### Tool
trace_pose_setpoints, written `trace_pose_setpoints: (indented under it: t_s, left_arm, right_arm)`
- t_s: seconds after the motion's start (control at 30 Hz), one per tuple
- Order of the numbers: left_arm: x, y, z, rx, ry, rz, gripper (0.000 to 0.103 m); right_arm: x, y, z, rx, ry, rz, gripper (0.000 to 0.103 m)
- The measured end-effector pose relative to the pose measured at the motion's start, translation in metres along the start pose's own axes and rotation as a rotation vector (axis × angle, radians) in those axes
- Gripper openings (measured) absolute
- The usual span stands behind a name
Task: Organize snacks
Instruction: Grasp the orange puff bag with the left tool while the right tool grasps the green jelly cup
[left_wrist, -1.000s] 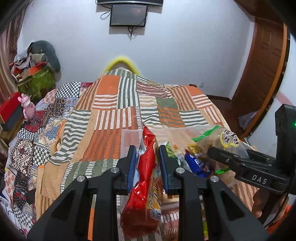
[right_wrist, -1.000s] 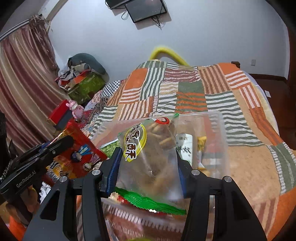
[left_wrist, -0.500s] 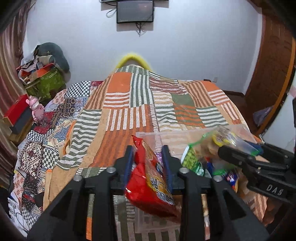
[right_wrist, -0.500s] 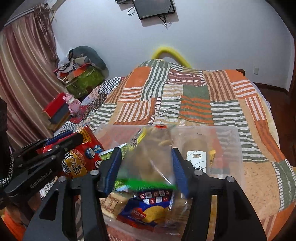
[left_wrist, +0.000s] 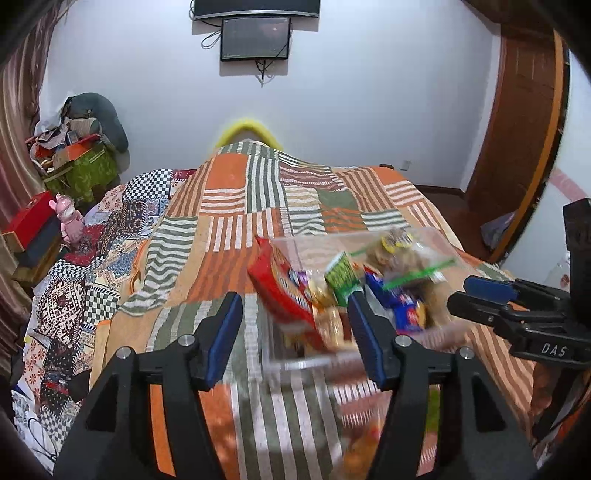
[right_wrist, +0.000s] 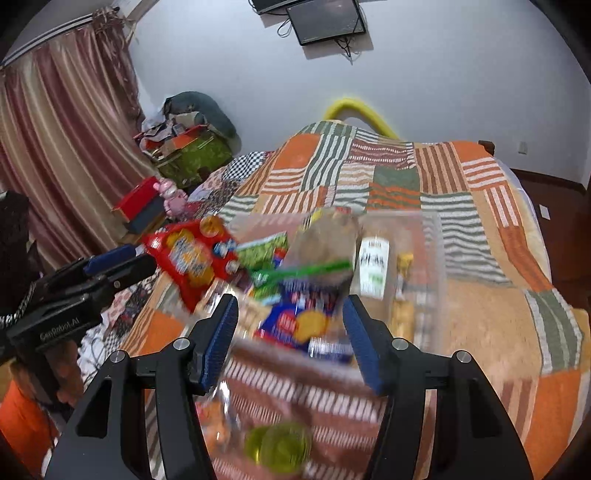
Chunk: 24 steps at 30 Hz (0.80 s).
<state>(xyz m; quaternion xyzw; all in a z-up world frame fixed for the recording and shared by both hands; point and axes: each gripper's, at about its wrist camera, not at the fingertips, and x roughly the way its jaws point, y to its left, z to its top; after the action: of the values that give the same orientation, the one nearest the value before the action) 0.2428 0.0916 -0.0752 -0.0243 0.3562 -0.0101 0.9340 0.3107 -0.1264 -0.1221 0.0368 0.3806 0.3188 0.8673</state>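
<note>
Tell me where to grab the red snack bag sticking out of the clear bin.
Probably the red bag's top edge, coming from above on the bin's left side. It leans tilted over that wall with its upper part outside and clear of the other packs, and the flat seam suits a pinch across it.

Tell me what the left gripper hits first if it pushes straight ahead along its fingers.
Probably the red snack packet, leaning in the clear bin just ahead of the left gripper, whose jaws are opening with nothing gripped. Blur makes depth uncertain.
</note>
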Motion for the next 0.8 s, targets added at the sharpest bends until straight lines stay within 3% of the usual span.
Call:
trace_pose_setpoints:
  t_s: [0.17,0.43,0.67,0.8]
  left_arm:
    - [-0.014,-0.005,-0.025,0.012,0.033,-0.029,0.063]
    - [-0.022,-0.009,-0.068,-0.059,0.119,-0.103,0.064]
    - [-0.018,-0.020,-0.093,-0.005,0.177,-0.088,0.064]
    - [-0.018,-0.027,-0.104,0.016,0.200,-0.104,0.066]
  right_arm:
    - [-0.013,0.006,-0.023,-0.027,0.015,0.011,0.056]
    - [-0.011,0.016,-0.068,-0.067,0.091,0.021,0.056]
    - [0.011,0.015,-0.087,-0.041,0.160,0.012,0.056]
    - [0.026,0.023,-0.091,-0.089,0.187,-0.001,0.054]
